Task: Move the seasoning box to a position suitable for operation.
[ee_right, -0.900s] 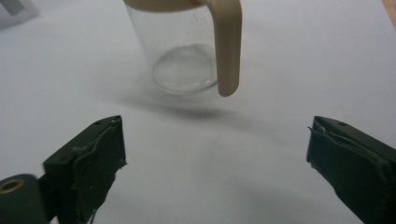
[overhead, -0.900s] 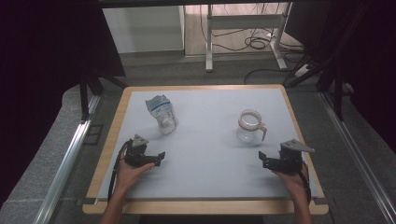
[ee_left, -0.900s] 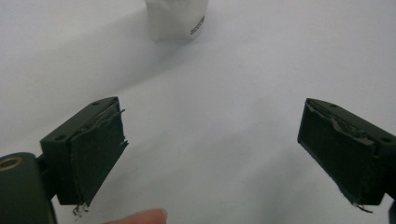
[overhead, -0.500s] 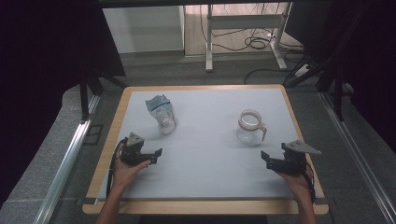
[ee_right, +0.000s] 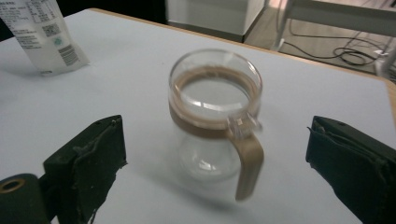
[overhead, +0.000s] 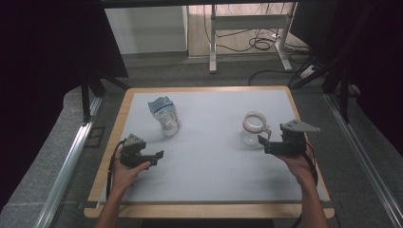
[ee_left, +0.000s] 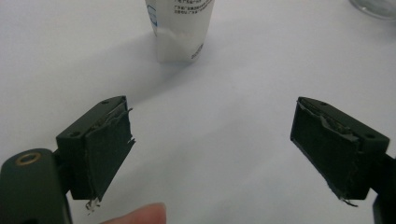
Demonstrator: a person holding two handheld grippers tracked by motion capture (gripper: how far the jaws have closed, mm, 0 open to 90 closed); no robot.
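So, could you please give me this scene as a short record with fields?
surface: pale blue table top with a wooden rim
left gripper: open, empty, aimed at the white printed plastic pouch
right gripper: open, close beside the clear glass jug with a tan collar and handle, not gripping it
pouch: upright
jug: upright, looks empty

Clear glass jar (ee_right: 212, 135) with tan band; white, blue-printed pouch (overhead: 165, 115); black jaws.

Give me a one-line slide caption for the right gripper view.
Open right gripper lined up on a clear glass jug with a tan handle, white pouch behind.
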